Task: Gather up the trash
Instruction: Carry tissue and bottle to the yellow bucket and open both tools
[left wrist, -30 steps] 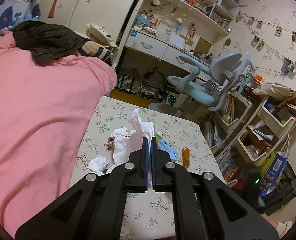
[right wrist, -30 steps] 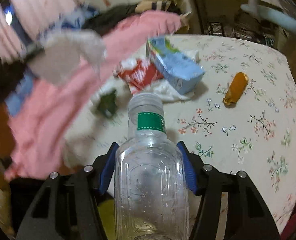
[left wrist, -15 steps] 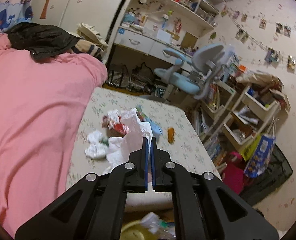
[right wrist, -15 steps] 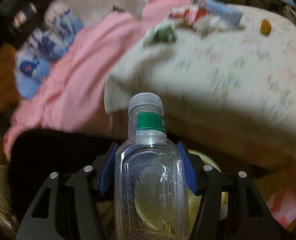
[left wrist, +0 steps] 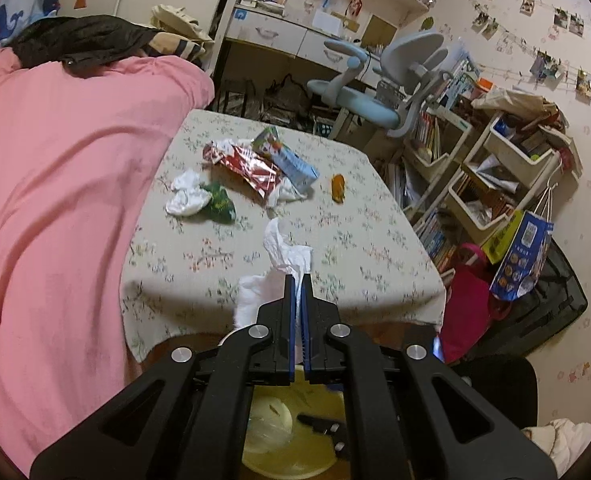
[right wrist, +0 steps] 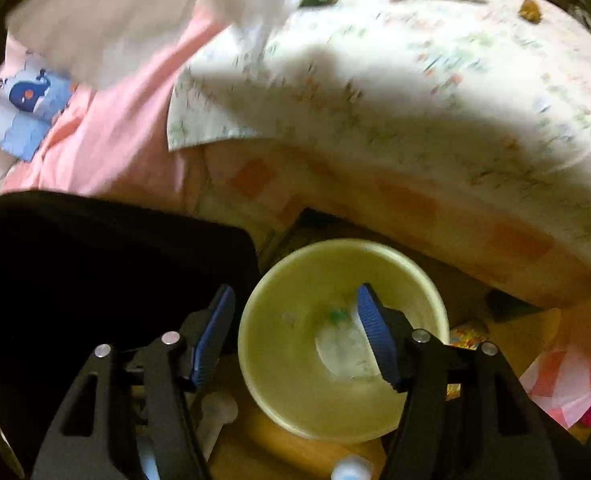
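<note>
Floral tablecloth [left wrist: 351, 240] is littered with wrappers [left wrist: 251, 166]. Below its edge, a yellow bin [right wrist: 295, 392] is straddled by the right gripper [right wrist: 295, 316], jaws just widened, bottle [right wrist: 345, 350] dropped inside. White tissue [left wrist: 283, 256] is pinched tight in the left gripper [left wrist: 298, 280].

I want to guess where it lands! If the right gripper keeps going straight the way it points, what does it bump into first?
Probably the yellow bin: the right gripper, open and empty, points down into it. Depth is hard to judge.
</note>
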A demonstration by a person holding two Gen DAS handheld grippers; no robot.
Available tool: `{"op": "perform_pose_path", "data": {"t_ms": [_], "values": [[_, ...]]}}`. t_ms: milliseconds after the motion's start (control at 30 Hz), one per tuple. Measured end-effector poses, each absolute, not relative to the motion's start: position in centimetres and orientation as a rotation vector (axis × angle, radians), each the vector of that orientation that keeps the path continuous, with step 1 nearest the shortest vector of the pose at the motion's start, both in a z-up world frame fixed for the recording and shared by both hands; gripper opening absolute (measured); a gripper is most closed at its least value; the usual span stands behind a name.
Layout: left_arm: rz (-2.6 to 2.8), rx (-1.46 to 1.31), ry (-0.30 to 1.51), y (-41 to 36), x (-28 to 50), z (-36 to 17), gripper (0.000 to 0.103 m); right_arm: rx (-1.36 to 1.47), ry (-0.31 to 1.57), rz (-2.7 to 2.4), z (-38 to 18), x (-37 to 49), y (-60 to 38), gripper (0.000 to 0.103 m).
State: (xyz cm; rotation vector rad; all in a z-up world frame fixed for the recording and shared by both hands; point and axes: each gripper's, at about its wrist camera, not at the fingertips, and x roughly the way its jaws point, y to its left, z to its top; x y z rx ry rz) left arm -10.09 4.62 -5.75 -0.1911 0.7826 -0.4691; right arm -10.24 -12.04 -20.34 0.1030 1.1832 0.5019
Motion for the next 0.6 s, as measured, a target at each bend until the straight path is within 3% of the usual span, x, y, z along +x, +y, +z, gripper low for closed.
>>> {"op": "perform_pose_path", "data": {"t_ms": [533,600], "values": [[-0.540,-0.015,0.943,-0.2,-14.1,-8.8,0.003,0.312,0.830,0.235,-14.4,-11.0,-19.2,0.076],[-0.547,0.024,0.970,-0.8,-14.5,-9.4,0.008,0.321,0.819,0.228,-14.3,-11.0,-19.3,0.076]]}}
